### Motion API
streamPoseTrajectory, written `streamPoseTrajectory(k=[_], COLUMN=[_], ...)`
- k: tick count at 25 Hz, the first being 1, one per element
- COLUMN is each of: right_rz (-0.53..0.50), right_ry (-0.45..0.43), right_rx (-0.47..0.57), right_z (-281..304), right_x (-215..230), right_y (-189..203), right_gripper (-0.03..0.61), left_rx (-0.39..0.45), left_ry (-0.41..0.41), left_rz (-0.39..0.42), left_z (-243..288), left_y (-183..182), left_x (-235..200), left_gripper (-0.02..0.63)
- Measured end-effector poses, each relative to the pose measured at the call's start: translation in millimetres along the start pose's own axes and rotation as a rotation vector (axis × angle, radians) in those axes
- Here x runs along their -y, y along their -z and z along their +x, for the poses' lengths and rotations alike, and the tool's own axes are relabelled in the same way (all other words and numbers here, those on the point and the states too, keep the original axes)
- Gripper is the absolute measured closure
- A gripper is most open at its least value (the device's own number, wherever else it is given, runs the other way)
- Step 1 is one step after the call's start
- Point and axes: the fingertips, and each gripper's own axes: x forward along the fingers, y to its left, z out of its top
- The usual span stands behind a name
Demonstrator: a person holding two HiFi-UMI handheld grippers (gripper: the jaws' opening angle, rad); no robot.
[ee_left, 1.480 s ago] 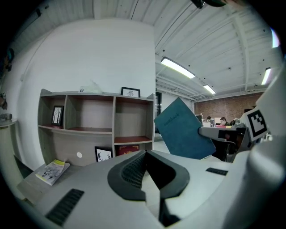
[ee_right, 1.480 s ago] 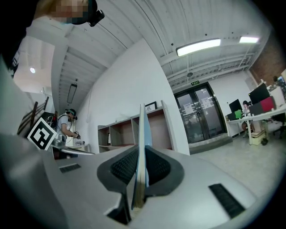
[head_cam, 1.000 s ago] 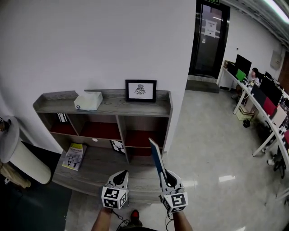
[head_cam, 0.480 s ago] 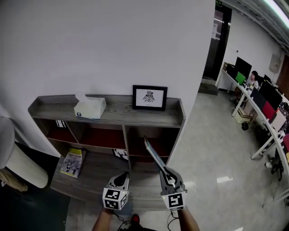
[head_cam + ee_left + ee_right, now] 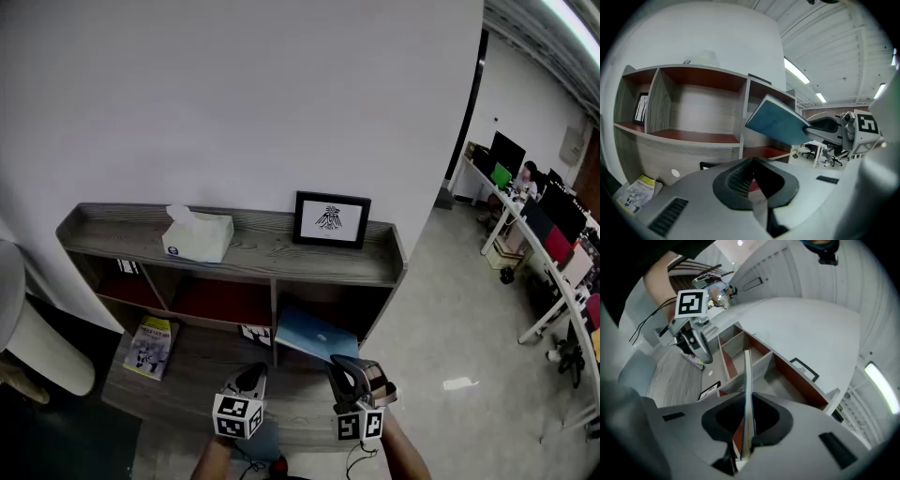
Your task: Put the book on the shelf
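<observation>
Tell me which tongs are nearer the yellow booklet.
Left. The left tongs hover right of the booklet; the right tongs, gripping the blue book, sit farther right.

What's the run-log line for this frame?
right gripper: shut on blue book, roughly flat | place: before right compartment of shelf | left gripper: shut, empty

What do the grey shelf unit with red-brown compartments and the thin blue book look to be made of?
Grey shelf unit: probably wood-effect laminate board, matt; streaky grain runs along its top and lower ledge, and the compartment insides are red-brown.
Thin blue book: likely a paper or card cover, smooth with a slight sheen; it juts out flat without sagging, so fairly stiff.
</observation>
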Motion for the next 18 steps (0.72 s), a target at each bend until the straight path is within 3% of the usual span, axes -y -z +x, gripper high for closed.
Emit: streamPoseTrajectory(k=[4,8,18], right_rz=[-0.147,-0.23,-0.317], right_ry=[-0.033,-0.04,-0.108], right_rx=[-0.016,-0.03,-0.071], right_z=[9,19,53], right_x=[-14,-22,-51], right_y=[10,26,68], right_gripper=[0.518,0.518,0.517], left_rx=[0.001,-0.005,-0.019], left_ry=[0.004,0.004,0.009], left_rz=[-0.003,-0.008,-0.01], left_z=[6,12,26], left_y=[-1,0,2], left_x=[-8,-15,-28], left_gripper=[0.607,0.607,0.607])
